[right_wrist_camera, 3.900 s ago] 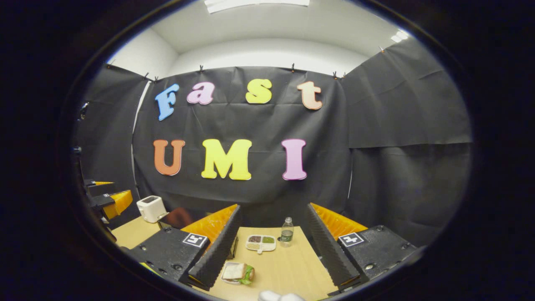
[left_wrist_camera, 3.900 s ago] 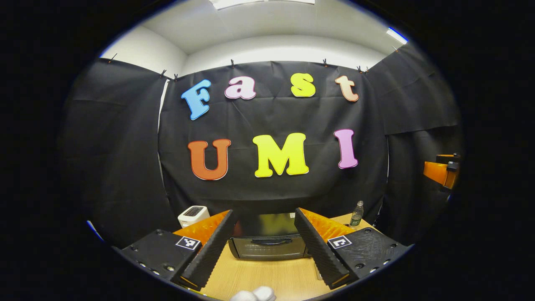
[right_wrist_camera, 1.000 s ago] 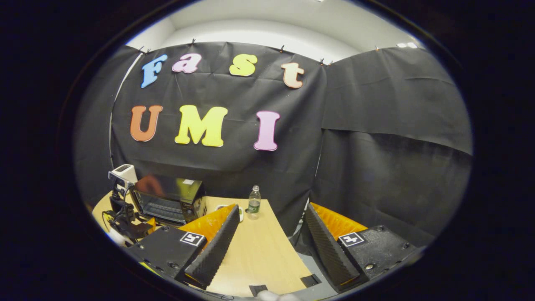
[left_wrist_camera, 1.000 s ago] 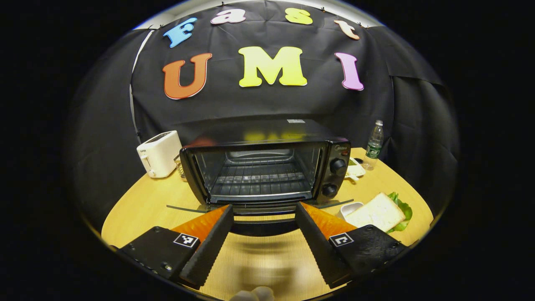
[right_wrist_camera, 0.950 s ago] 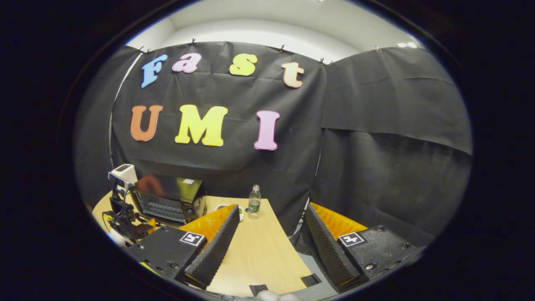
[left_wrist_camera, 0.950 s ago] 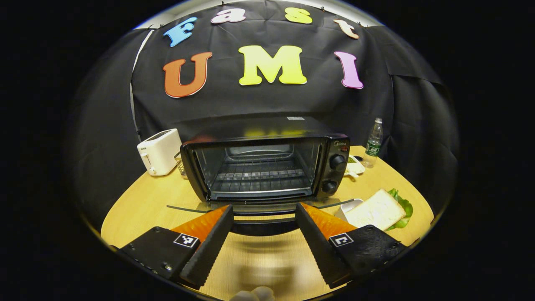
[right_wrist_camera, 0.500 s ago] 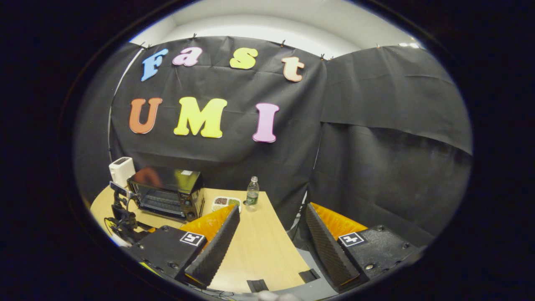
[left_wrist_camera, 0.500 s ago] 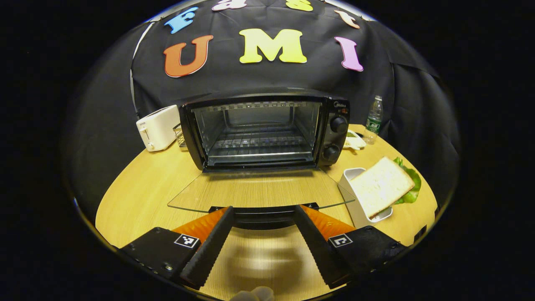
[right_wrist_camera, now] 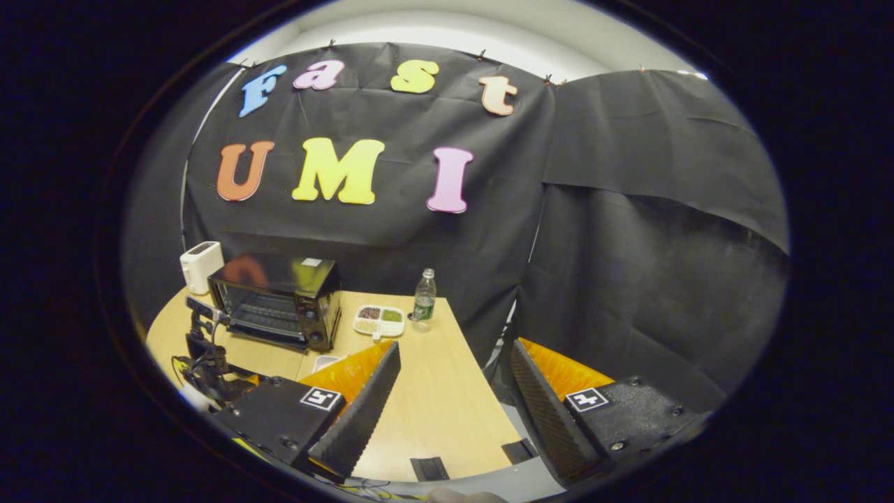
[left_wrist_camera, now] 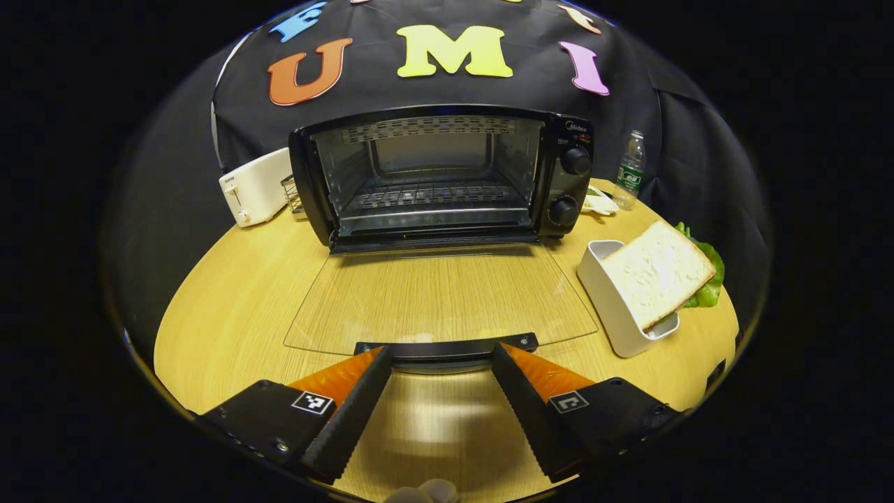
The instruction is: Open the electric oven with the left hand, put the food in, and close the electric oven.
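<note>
The black electric oven (left_wrist_camera: 447, 175) stands at the back of the round wooden table (left_wrist_camera: 230, 279) with its glass door (left_wrist_camera: 440, 297) folded down flat and the wire rack inside bare. My left gripper (left_wrist_camera: 440, 356) is open, its fingertips at the two ends of the door handle (left_wrist_camera: 447, 347). The food, a sandwich (left_wrist_camera: 656, 269) of white bread and lettuce, leans in a white container (left_wrist_camera: 607, 293) to the right of the door. My right gripper (right_wrist_camera: 454, 356) hangs open and holds nothing, above the table's right edge. From there the oven (right_wrist_camera: 279, 300) lies far off to the left.
A white toaster (left_wrist_camera: 255, 185) stands left of the oven. A water bottle (left_wrist_camera: 631, 170) and a small divided dish (right_wrist_camera: 379, 320) sit behind the oven's right side. The other hand-held gripper (right_wrist_camera: 206, 349) is at the left in the right gripper view.
The oven door, shut 3.9 s ago, has swung down to lie flat with my left gripper following its handle towards me. My right gripper has shifted slightly.
</note>
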